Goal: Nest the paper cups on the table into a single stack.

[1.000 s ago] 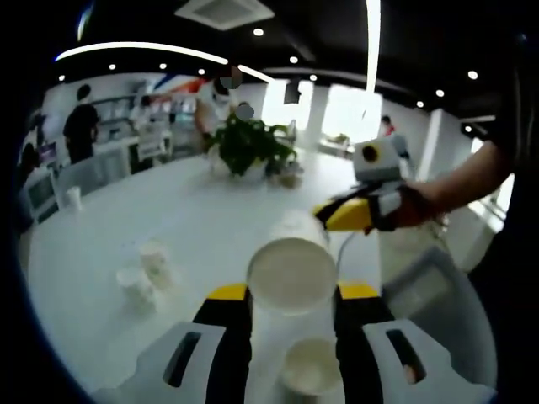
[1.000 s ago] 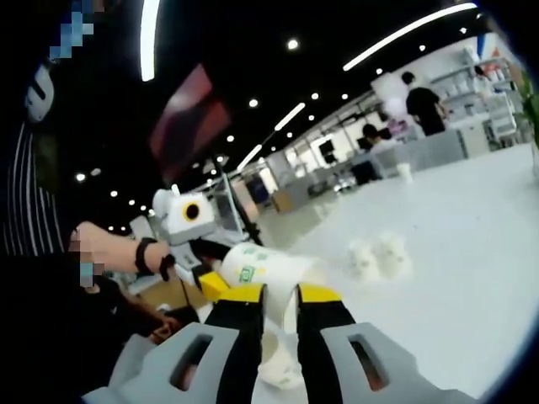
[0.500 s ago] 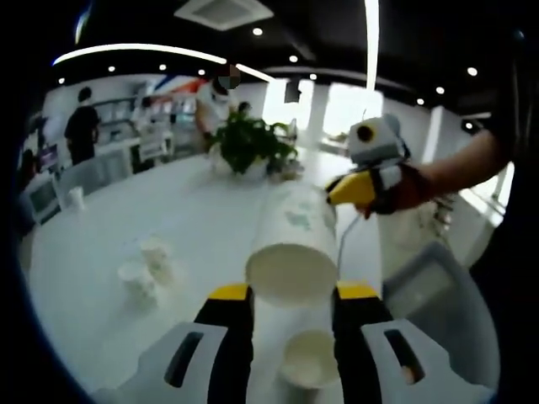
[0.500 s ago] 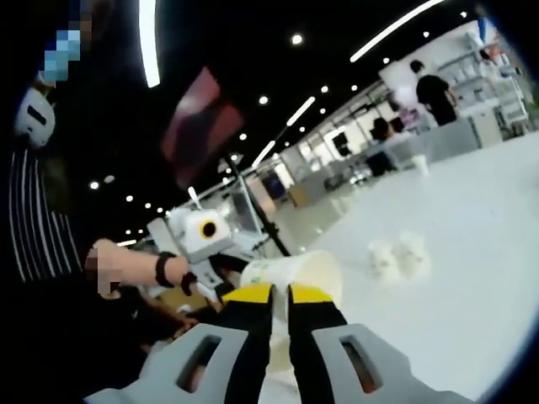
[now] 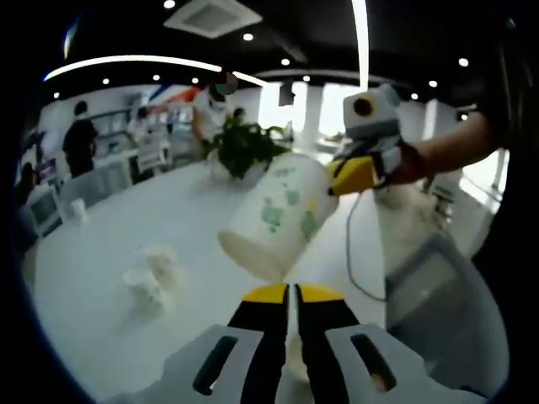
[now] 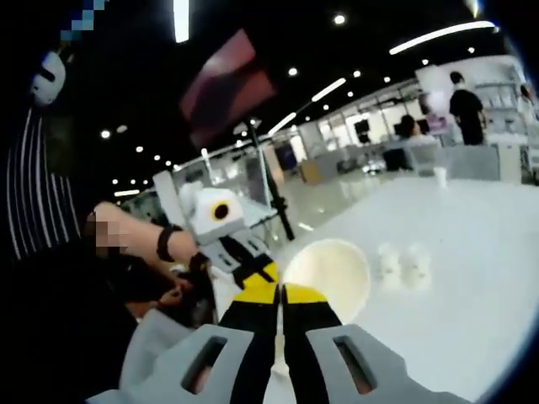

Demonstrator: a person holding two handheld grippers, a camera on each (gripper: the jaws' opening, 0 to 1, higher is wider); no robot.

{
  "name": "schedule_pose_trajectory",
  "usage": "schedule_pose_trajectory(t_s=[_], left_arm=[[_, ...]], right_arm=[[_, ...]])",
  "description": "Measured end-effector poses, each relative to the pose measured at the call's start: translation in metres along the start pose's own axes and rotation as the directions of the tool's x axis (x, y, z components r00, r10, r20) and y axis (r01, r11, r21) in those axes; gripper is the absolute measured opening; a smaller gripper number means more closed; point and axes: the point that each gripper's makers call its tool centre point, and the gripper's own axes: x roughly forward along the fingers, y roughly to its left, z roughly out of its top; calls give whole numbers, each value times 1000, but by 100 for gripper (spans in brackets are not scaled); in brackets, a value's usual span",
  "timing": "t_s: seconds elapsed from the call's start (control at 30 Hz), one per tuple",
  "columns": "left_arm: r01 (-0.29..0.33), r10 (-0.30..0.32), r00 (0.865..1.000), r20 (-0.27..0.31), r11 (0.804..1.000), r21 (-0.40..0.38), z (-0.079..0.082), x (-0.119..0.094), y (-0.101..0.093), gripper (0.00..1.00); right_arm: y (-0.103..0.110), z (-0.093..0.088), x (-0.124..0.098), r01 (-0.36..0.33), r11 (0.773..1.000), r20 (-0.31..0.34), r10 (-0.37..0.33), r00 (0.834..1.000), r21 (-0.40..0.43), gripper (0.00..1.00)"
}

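Lifted and tipped since earlier: paper cup (image 5: 282, 215), pinched at its rim by your right tool (image 6: 280, 296); left tool (image 5: 288, 296) closed, apparently empty; level the cup before nesting it onto cups (image 5: 150, 273) on the desk (image 5: 101, 252).

Printed cup (image 5: 282, 215): white paper, green motifs on the wall. Held in the air, tipped on its side, base toward the left gripper view, mouth away. In the right gripper view its open mouth (image 6: 327, 269) faces the camera, cream inside, rim pinched at the lower edge. Two small white cups (image 5: 150, 273) stand close together on the white worktop (image 5: 101, 252), well apart from the printed cup; also seen at (image 6: 402, 265).
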Motion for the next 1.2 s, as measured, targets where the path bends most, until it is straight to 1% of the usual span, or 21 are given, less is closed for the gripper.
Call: schedule_pose_trajectory(t_s=[0.03, 0.1, 0.23, 0.33, 0.4, 0.47, 0.53, 0.67, 0.7, 0.8, 0.9, 0.97, 1.0, 1.2], left_arm=[[-6, 6, 1000, 9, 1000, 0, 0, -2, 0, 7], [-3, 4, 1000, 13, 1000, -17, 0, -3, 0, 6], [-14, 15, 1000, 21, 1000, -25, 1, -5, 1, 9], [-23, 24, 999, 26, 999, -36, 1, -5, 3, 14], [-27, 29, 999, 29, 999, -44, 0, -5, 3, 15], [-34, 35, 999, 29, 998, -49, -1, -6, 4, 18], [-34, 36, 999, 34, 998, -53, -1, -7, 4, 17], [-38, 41, 998, 39, 996, -76, -4, -7, 6, 24], [-40, 43, 998, 43, 995, -87, -4, -8, 6, 26], [-42, 48, 997, 54, 994, -106, -4, -8, 7, 33], [-43, 50, 997, 53, 992, -117, -7, -8, 7, 38], [-40, 48, 997, 58, 989, -143, -9, -8, 6, 43], [-35, 45, 997, 66, 988, -149, -9, -8, 6, 46], [-42, 56, 996, 72, 983, -178, -14, -8, 5, 62]], right_arm=[[0, 0, 0, 1, 1000, -1, -1, 1000, 1, 0], [0, 2, 0, 5, 1000, 3, -5, 1000, -3, 0], [2, 2, 1, 3, 1000, 0, -3, 1000, -2, 0], [1, 4, 2, 9, 1000, -6, -9, 1000, -12, 0], [1, 5, 2, 10, 1000, -10, -10, 1000, -16, 0], [2, 6, 2, 10, 999, -31, -11, 999, -40, 0], [3, 6, 2, 10, 997, -56, -14, 998, -73, 0], [7, 4, 4, -11, 989, -126, -8, 992, -148, 0], [8, 4, 5, -14, 987, -133, -8, 991, -160, 0], [12, 4, 6, -39, 974, -185, -3, 983, -222, 0], [14, 5, 6, -55, 968, -213, 1, 977, -245, 0], [16, 7, 6, -71, 962, -235, 8, 972, -264, 0], [17, 8, 7, -77, 960, -247, 9, 969, -270, 0], [22, 10, 7, -124, 938, -317, 16, 948, -323, 0]])
